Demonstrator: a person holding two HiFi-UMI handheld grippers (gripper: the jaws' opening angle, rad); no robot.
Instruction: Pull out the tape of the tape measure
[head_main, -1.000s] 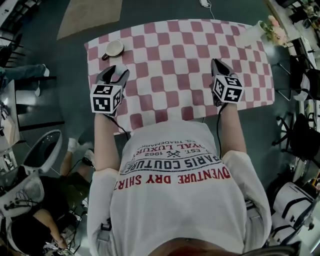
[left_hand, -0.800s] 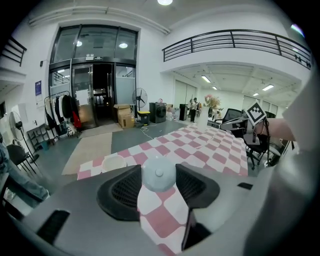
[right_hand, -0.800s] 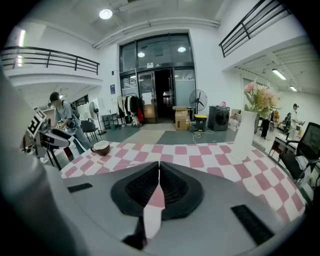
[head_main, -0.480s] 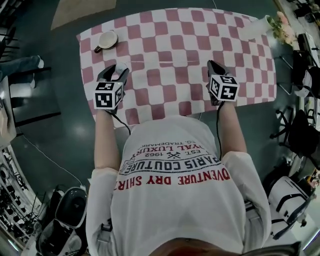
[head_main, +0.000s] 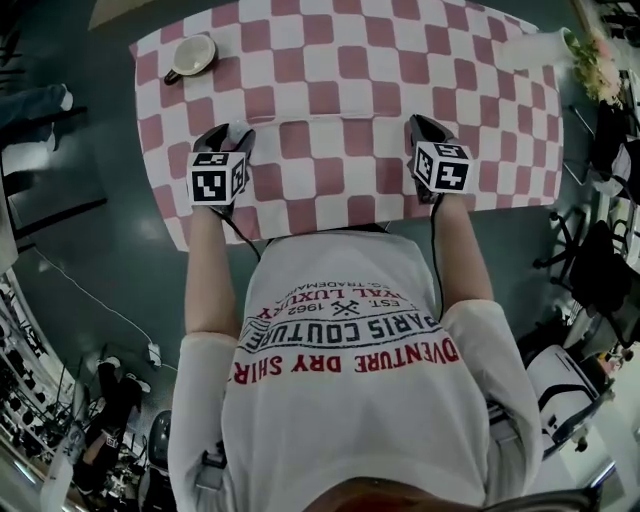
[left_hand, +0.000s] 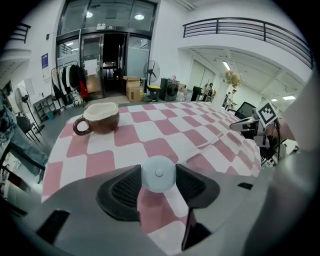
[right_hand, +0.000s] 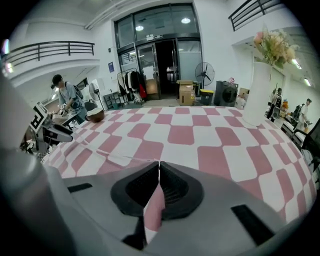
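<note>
A small round pale tape measure (left_hand: 158, 173) with a centre button sits between the jaws of my left gripper (left_hand: 158, 176), which is shut on it. No tape shows pulled out of it. In the head view the left gripper (head_main: 230, 136) hovers over the near left part of the pink-and-white checked table (head_main: 340, 90). My right gripper (right_hand: 159, 165) is shut with nothing between its pads. It hangs over the near right part of the table, and the head view shows the right gripper (head_main: 424, 124) level with the left, well apart from it.
A brown cup (head_main: 191, 57) with a white inside stands at the far left corner. A white vase of flowers (head_main: 548, 47) is at the far right corner. A fold line (right_hand: 117, 156) crosses the cloth. Chairs and equipment surround the table, with a person (right_hand: 66, 95) beyond its far side.
Both grippers have come down toward the table's near edge and tipped further downward. The left one still grips the round tape measure; the right one stays shut.
</note>
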